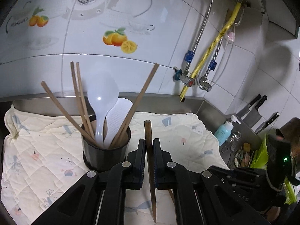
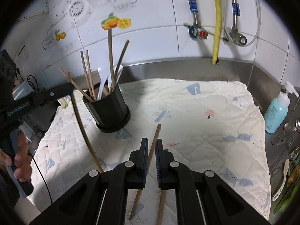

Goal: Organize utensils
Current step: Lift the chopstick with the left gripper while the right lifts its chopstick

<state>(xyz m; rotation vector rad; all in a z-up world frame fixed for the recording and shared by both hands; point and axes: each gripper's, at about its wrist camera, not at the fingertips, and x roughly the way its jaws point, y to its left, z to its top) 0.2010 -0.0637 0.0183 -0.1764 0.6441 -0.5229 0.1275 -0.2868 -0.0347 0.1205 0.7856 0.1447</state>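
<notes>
A dark utensil holder (image 1: pixel 106 154) stands on a quilted cloth (image 1: pixel 37 146); it holds several wooden chopsticks and two white rice paddles (image 1: pixel 102 101). My left gripper (image 1: pixel 149 146) is shut on a dark wooden chopstick (image 1: pixel 149 150), held upright just right of the holder. In the right wrist view the holder (image 2: pixel 109 108) stands at left, and the left gripper (image 2: pixel 37 97) holds its chopstick (image 2: pixel 82 123) beside it. My right gripper (image 2: pixel 151 150) hovers over a loose chopstick (image 2: pixel 153 142) lying on the cloth (image 2: pixel 206 131), jaws narrowly apart around it. A second chopstick (image 2: pixel 161 204) lies below.
A blue soap bottle (image 2: pixel 277 110) stands at the cloth's right edge. Spoons and forks (image 2: pixel 288 150) lie on the steel counter at right. Knives (image 1: pixel 256 110) lean on the right wall. Pipes and valves (image 2: pixel 215 31) run down the tiled back wall.
</notes>
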